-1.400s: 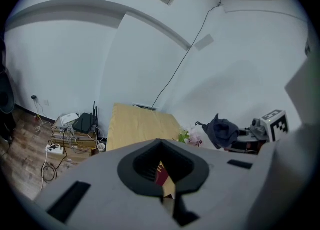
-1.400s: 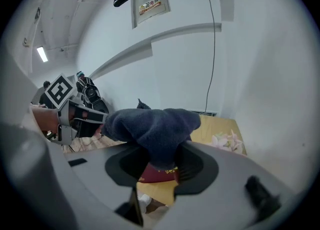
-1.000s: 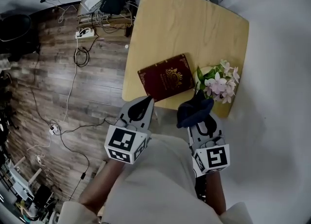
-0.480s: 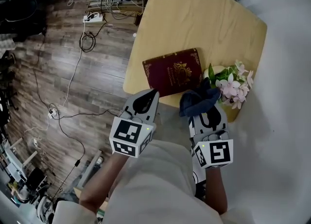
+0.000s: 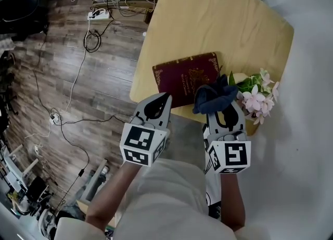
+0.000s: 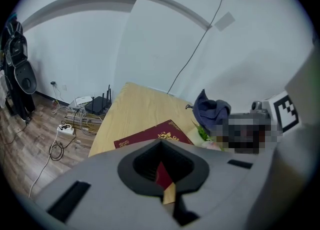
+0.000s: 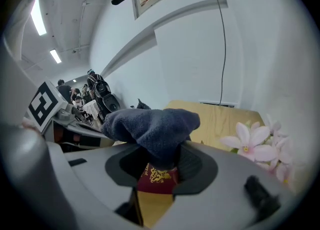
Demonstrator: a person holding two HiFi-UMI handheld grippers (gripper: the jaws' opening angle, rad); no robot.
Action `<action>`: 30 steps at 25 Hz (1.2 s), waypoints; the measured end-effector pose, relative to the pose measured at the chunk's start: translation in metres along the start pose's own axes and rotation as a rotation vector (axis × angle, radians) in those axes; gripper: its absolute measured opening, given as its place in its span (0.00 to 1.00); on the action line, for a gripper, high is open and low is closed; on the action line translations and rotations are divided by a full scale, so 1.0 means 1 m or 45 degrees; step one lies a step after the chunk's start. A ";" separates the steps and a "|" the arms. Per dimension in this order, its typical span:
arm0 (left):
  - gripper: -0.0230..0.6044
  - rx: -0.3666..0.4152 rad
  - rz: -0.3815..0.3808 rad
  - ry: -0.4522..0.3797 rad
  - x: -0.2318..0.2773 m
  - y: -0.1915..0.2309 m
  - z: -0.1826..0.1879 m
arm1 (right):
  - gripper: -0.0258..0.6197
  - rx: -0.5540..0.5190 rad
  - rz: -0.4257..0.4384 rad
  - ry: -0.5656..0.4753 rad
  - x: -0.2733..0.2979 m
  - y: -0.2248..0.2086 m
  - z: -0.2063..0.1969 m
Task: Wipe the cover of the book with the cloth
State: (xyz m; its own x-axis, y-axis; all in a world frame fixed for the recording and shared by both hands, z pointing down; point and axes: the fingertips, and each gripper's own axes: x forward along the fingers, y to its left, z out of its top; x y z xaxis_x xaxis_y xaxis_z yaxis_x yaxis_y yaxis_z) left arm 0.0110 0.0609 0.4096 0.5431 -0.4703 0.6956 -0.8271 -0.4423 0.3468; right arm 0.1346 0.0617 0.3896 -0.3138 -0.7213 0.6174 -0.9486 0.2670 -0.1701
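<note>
Jaws pressed together on nothing, the left gripper point(image 5: 157, 103) hangs at the near edge of the wooden table point(image 5: 218, 20), while the right gripper point(image 5: 222, 113) clamps a bunched dark blue cloth point(image 5: 213, 97). The cloth overlaps the near right corner of the maroon, gold-decorated book point(image 5: 184, 77), which lies flat by that edge. Pink flowers point(image 5: 258, 97) sit just right of it.

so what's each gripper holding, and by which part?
Right gripper pinches the dark blue cloth by a bunched fold; the rest flops above the jaws. Left gripper: shut, empty.
</note>
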 end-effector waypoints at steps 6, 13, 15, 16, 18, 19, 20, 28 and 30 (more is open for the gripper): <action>0.05 -0.042 -0.005 0.015 0.020 0.005 -0.012 | 0.27 0.006 -0.022 0.042 0.025 -0.006 -0.003; 0.05 -0.056 -0.008 0.040 0.045 0.015 -0.023 | 0.27 0.007 -0.065 0.105 0.054 -0.014 -0.008; 0.05 -0.065 -0.006 0.046 0.049 0.019 -0.027 | 0.27 0.010 -0.075 0.127 0.062 -0.017 -0.011; 0.05 -0.070 -0.006 0.050 0.052 0.021 -0.029 | 0.27 0.011 -0.078 0.138 0.065 -0.019 -0.012; 0.05 -0.077 -0.010 0.062 0.056 0.025 -0.032 | 0.27 0.016 -0.086 0.151 0.071 -0.021 -0.012; 0.05 -0.079 -0.012 0.068 0.058 0.027 -0.033 | 0.27 0.018 -0.090 0.155 0.074 -0.023 -0.012; 0.05 -0.078 -0.013 0.075 0.059 0.028 -0.034 | 0.27 0.021 -0.091 0.158 0.077 -0.024 -0.012; 0.05 -0.069 -0.033 0.134 0.069 0.036 -0.045 | 0.27 0.018 -0.094 0.223 0.104 -0.029 -0.019; 0.05 -0.057 -0.037 0.135 0.068 0.036 -0.044 | 0.27 -0.006 -0.115 0.242 0.109 -0.032 -0.019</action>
State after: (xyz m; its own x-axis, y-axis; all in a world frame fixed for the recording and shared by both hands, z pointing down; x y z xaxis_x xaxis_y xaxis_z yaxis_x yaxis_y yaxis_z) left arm 0.0114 0.0468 0.4975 0.5504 -0.3734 0.7467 -0.8182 -0.4190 0.3936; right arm 0.1313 -0.0129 0.4769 -0.2131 -0.6089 0.7641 -0.9722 0.2096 -0.1041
